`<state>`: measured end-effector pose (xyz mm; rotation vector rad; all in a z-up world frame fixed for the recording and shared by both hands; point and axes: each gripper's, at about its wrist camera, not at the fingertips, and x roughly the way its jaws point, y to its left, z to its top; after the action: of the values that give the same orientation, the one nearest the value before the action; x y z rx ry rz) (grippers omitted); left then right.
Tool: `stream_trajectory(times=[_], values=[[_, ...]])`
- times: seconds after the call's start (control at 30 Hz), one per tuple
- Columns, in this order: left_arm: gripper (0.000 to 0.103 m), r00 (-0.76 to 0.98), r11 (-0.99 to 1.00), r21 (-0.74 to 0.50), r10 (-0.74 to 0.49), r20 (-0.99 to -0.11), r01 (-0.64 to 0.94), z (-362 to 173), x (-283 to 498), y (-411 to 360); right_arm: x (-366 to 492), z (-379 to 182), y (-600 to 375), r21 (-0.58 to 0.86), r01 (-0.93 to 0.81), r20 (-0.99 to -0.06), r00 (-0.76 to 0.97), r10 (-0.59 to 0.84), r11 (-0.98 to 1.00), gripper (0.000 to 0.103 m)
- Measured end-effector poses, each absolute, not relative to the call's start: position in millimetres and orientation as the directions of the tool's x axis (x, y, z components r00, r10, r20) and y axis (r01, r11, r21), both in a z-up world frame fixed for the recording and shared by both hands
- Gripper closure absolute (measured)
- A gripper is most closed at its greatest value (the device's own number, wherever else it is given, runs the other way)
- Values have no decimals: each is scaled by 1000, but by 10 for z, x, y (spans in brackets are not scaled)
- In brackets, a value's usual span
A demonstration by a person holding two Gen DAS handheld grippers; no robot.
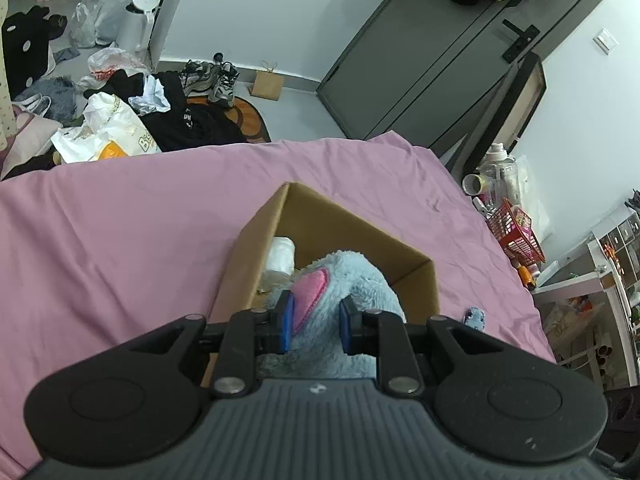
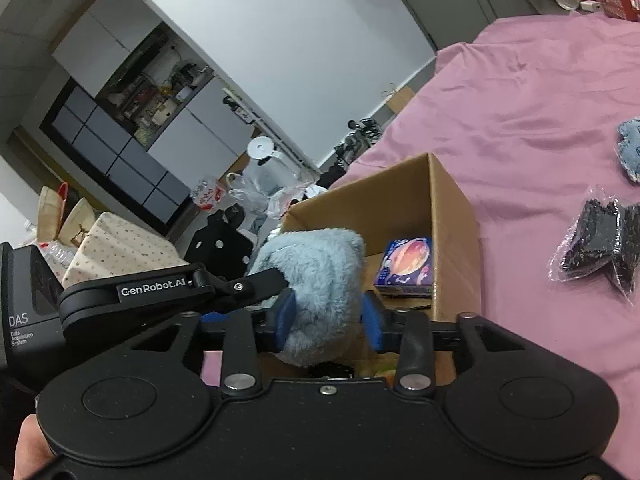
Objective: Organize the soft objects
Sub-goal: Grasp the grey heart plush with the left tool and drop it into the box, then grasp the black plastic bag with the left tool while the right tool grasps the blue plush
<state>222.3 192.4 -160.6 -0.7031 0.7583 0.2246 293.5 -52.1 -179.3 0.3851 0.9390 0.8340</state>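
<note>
Bed [image 1: 120, 240], pink sheet: carries open carton [image 1: 416, 280] at near centre; a small blue piece [image 2: 630, 148] and a bagged black item [image 2: 600, 244] lie loose to its right. Carton: holds a printed box [image 2: 404, 268] and a white roll [image 1: 282, 256], leaving little room, so the toy may catch the rim or tip the carton. Blue plush toy [image 1: 352, 280]: over the carton mouth, pinched by left gripper [image 1: 316, 326] and right gripper [image 2: 330, 320]; uneven release could drop it outside.
</note>
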Motion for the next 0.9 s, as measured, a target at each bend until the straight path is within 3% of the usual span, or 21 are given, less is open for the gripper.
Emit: stream_trajectory(times=[0.4, 0.57, 0.9], values=[[75, 696, 780, -450, -24, -717, -436, -1410, 2246, 1818, 2981, -1720, -626, 614, -415, -561, 370, 741, 671, 57], [57, 705, 800, -428, -10, -709, -420, -1256, 2260, 1634, 3037, -1609, -788, 613, -376, -564, 407, 718, 695, 54], [49, 700, 829, -389, 4, -714, -402, -996, 2403, 1211, 3286, -1519, -1313, 657, -240, -573, 457, 680, 715, 49]])
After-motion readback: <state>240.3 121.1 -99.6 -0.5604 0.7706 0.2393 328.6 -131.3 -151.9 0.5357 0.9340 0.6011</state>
